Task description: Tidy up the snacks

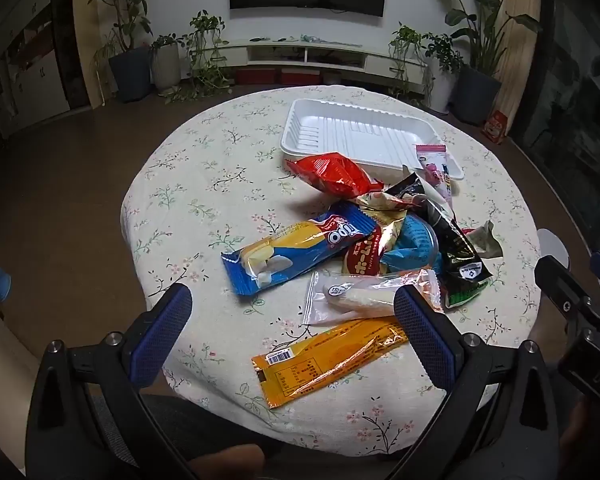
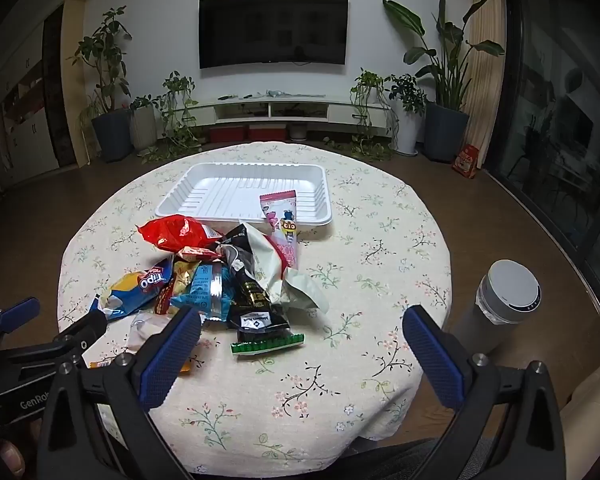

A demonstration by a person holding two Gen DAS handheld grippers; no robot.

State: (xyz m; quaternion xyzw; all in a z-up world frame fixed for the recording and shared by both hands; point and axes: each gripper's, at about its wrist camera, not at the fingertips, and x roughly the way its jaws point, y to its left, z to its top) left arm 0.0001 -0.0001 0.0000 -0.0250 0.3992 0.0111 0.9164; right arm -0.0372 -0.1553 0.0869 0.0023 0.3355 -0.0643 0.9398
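A pile of snack packets lies on the round floral table [image 1: 204, 184]: a blue Tipo pack [image 1: 296, 252], a red bag [image 1: 332, 174], a black pack [image 1: 456, 248], a clear-wrapped pastry [image 1: 364, 298] and an orange bar [image 1: 332, 360]. A white tray [image 1: 364, 136] stands behind them, empty but for a pink packet [image 2: 282, 220] leaning over its front rim. My left gripper [image 1: 292, 336] is open above the orange bar and pastry. My right gripper [image 2: 300, 356] is open over bare cloth, right of the black pack [image 2: 256, 304]. The tray [image 2: 220, 196] also shows there.
A grey cylindrical device [image 2: 504, 304] stands off the table's right edge. Beyond the table are potted plants [image 2: 108, 92], a low TV cabinet [image 2: 276, 110] and a wall TV [image 2: 274, 28]. The left gripper's body [image 2: 28, 360] shows at the right wrist view's left edge.
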